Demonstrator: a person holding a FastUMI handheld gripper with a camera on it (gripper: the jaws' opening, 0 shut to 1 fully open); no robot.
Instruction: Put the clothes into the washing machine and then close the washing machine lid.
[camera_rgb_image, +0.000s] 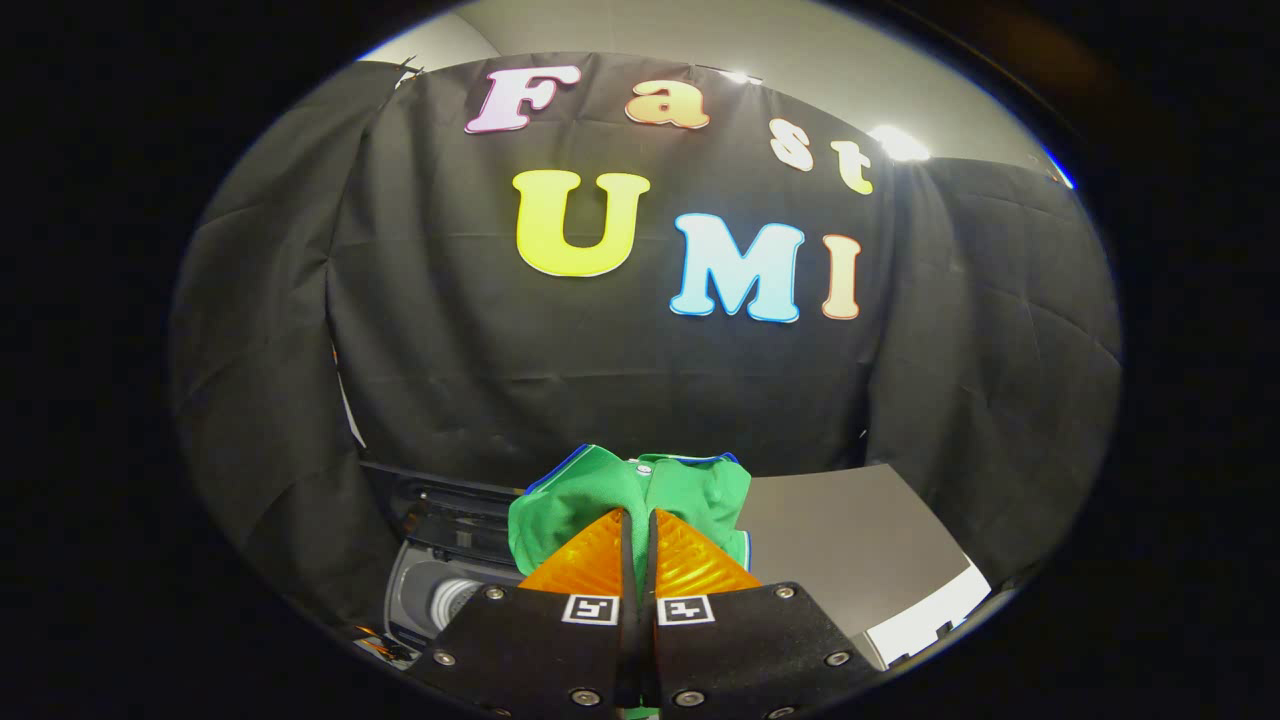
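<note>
A green garment (640, 490) with blue and white trim hangs bunched at the tips of my gripper (637, 520). Both fingers are pressed together on its cloth, and the garment is lifted off any surface. Below and to the left of the fingers lies the washing machine's open drum (440, 600), pale grey inside, with its dark control panel (450, 505) along the back. The garment hangs just above and to the right of that opening.
A flat grey surface (850, 550) with a white edge lies to the right of the fingers, beside the drum. The black booth cloth (600, 380) stands close behind the machine and wraps round on both sides.
</note>
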